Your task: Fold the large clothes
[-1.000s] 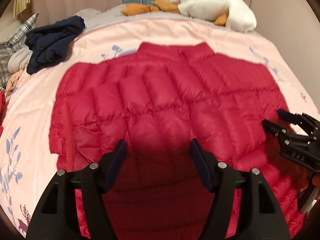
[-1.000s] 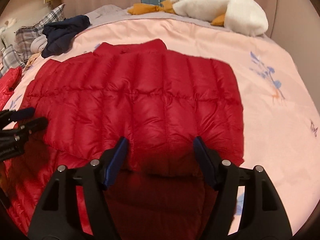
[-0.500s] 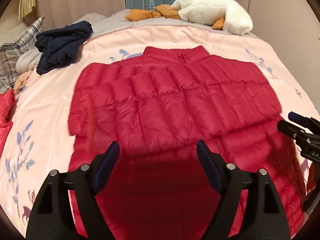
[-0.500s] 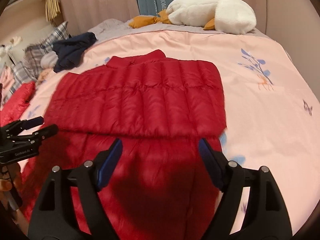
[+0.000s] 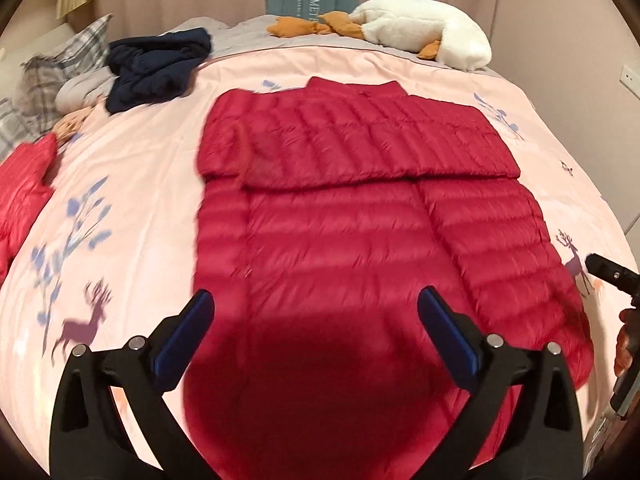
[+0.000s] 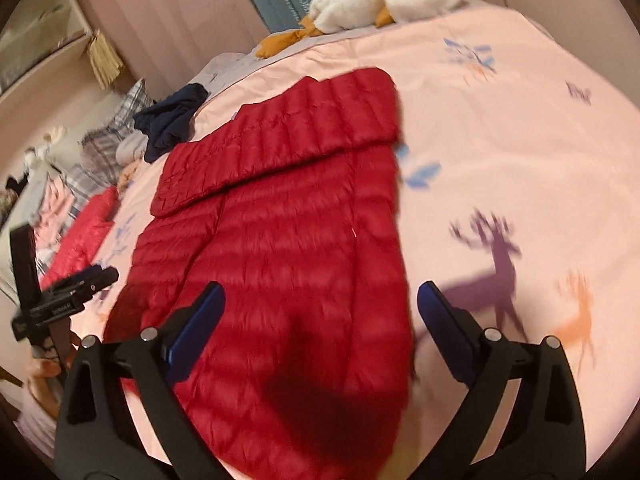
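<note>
Red down jacket lies mid-bed on the pink duvet, upper portion folded over. Left gripper and right gripper: jaws opening, nothing between. Further folds outstanding.

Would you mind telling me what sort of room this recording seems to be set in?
Most likely a bedroom at home. The red puffer jacket lies on a bed with a pink printed duvet, a plaid pillow sits at the far corner, and a white plush goose rests by the curtains.
</note>
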The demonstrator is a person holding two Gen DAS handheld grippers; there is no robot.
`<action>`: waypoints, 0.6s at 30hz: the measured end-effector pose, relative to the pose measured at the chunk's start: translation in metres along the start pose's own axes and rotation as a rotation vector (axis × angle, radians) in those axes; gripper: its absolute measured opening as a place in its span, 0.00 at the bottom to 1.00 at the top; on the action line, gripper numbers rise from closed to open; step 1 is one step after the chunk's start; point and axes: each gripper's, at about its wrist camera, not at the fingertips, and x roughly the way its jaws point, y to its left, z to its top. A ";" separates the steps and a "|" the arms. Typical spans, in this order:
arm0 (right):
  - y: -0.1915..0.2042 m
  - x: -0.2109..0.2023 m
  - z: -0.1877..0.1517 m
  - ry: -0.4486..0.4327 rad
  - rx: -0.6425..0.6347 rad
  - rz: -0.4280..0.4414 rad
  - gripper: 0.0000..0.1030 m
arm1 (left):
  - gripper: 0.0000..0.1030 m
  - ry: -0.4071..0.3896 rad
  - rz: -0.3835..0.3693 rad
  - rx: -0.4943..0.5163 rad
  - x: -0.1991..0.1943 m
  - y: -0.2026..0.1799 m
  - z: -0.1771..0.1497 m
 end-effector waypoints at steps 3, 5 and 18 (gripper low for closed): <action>-0.014 -0.011 -0.014 0.011 0.061 0.026 0.96 | 0.99 0.006 0.002 -0.023 -0.010 0.009 -0.015; -0.021 -0.016 -0.022 0.016 0.097 0.038 0.96 | 0.99 0.018 -0.002 -0.040 -0.014 0.015 -0.023; -0.022 -0.015 -0.055 0.079 0.145 0.090 0.97 | 0.99 0.077 -0.104 -0.297 -0.015 0.067 -0.072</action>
